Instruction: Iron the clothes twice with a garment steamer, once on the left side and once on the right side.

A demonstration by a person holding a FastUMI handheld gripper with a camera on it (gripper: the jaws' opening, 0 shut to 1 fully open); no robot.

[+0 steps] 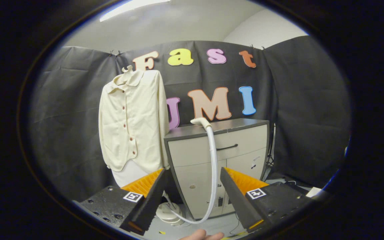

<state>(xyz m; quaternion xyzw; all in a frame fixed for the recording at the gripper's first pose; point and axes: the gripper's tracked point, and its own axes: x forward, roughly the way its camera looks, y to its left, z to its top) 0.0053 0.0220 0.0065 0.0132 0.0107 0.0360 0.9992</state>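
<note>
Gaping wide, the gripper [192, 196] is holding nothing, its fingers framing the steamer hose [214, 160] that is running down from the steamer head [201, 122] on the cabinet [232, 146]. The shirt [132, 120] is hanging beyond the left finger, beside the cabinet. Down low, the steamer base [168, 212] is sitting partly hidden behind that finger.

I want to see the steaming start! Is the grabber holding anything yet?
No. The gripper is open and holds nothing. The white steamer head rests on the grey cabinet beyond the fingers, its white hose hanging down.
</note>
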